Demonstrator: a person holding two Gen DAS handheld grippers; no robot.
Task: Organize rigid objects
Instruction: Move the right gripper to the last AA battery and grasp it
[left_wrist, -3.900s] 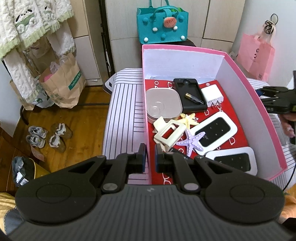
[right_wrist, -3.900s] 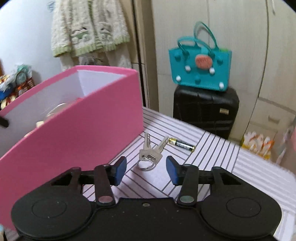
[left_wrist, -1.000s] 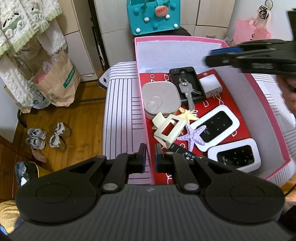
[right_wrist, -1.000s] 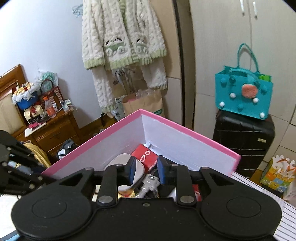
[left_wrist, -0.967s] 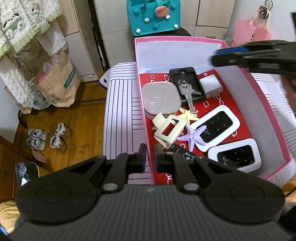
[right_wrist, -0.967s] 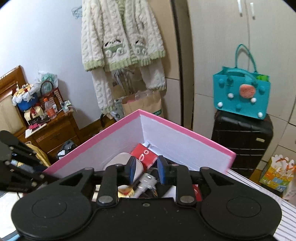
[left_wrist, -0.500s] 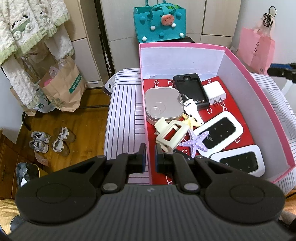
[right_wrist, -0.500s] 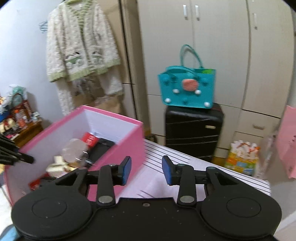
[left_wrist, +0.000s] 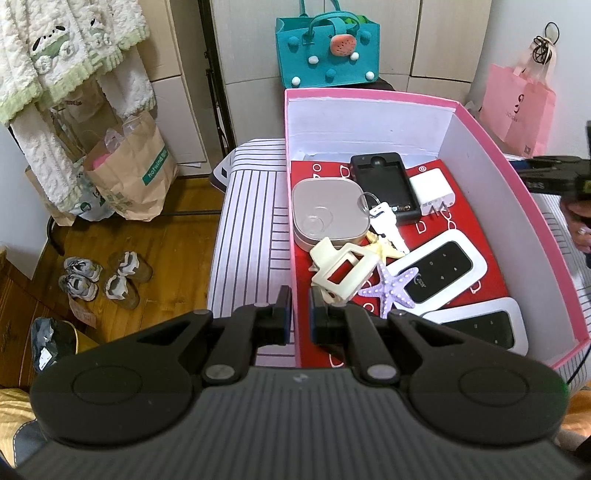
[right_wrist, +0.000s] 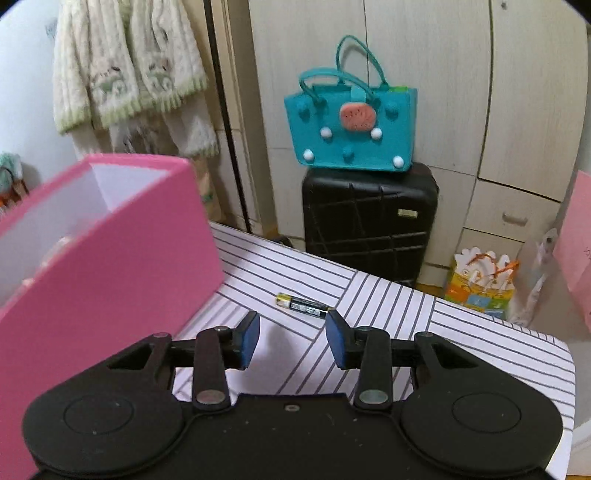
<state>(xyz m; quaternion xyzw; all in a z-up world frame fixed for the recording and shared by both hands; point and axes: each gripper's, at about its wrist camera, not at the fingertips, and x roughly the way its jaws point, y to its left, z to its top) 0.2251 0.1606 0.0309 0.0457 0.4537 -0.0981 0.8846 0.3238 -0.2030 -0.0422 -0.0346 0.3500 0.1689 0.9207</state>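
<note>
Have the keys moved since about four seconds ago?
Yes. They left the striped table beside the battery; the keys now lie inside the pink box.

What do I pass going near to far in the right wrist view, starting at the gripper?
right gripper, open → battery on the striped table → black suitcase → teal bag on top of it.

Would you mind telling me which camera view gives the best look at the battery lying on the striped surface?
The right wrist view: the battery lies in plain sight on the striped surface, just ahead of the open right gripper. The left wrist view does not show it at all; the pink box fills that side.
</note>
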